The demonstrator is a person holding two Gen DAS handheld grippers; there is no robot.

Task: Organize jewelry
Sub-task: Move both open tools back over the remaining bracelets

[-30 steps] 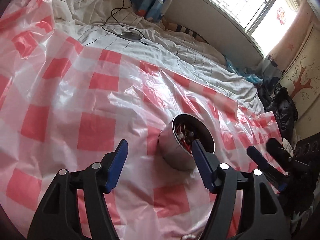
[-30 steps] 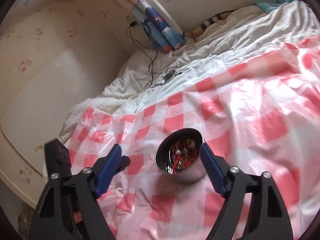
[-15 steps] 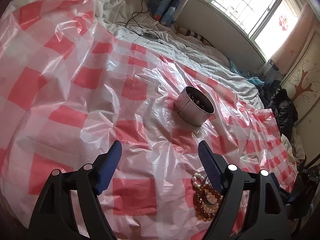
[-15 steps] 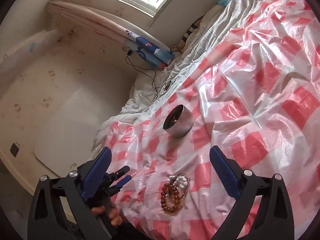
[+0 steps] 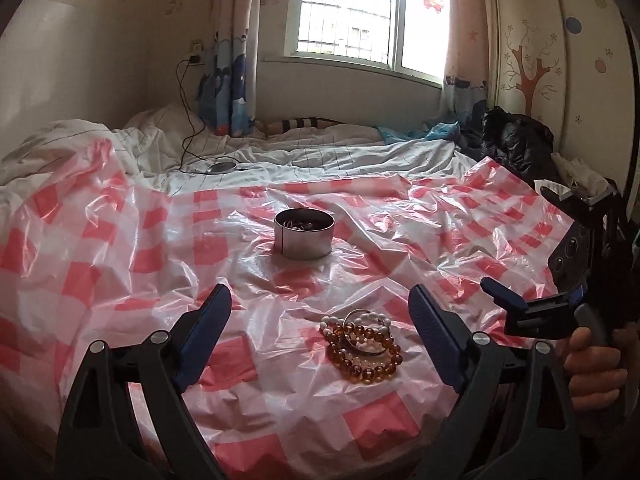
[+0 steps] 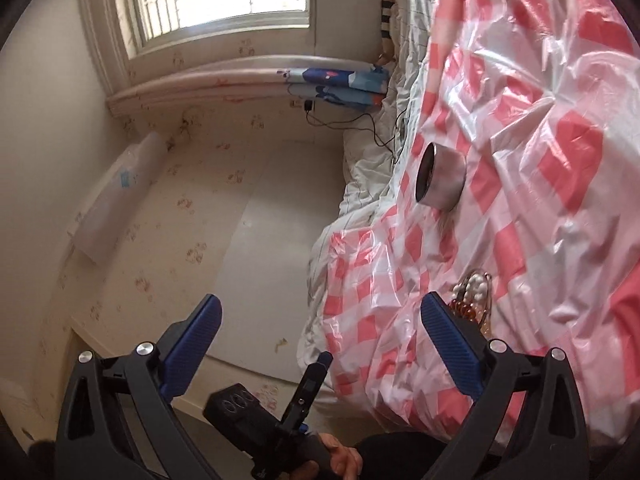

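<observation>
A round metal tin [image 5: 304, 233] with small jewelry inside stands on the red-and-white checked plastic sheet [image 5: 120, 264] over the bed. A pile of bracelets [image 5: 362, 344], amber beads, white pearls and a silver bangle, lies on the sheet nearer to me. My left gripper [image 5: 320, 334] is open and empty, pulled back, with the pile between its fingers and near the right one. My right gripper [image 6: 318, 332] is open and empty, rolled sideways off the bed's near edge; the tin [image 6: 440, 182] and bracelets [image 6: 472, 296] show to its right. It also shows in the left wrist view [image 5: 516, 308].
A white duvet [image 5: 320, 156] lies behind the sheet, with a black cable and round device [image 5: 220, 167] on it. A black jacket [image 5: 516, 144] sits at the far right by a wardrobe. A wall and a window are beyond the bed.
Both grippers have drawn back from the tin toward the bed's near edge. The bracelet pile has come into view in front of them. The right gripper has rolled sideways.
</observation>
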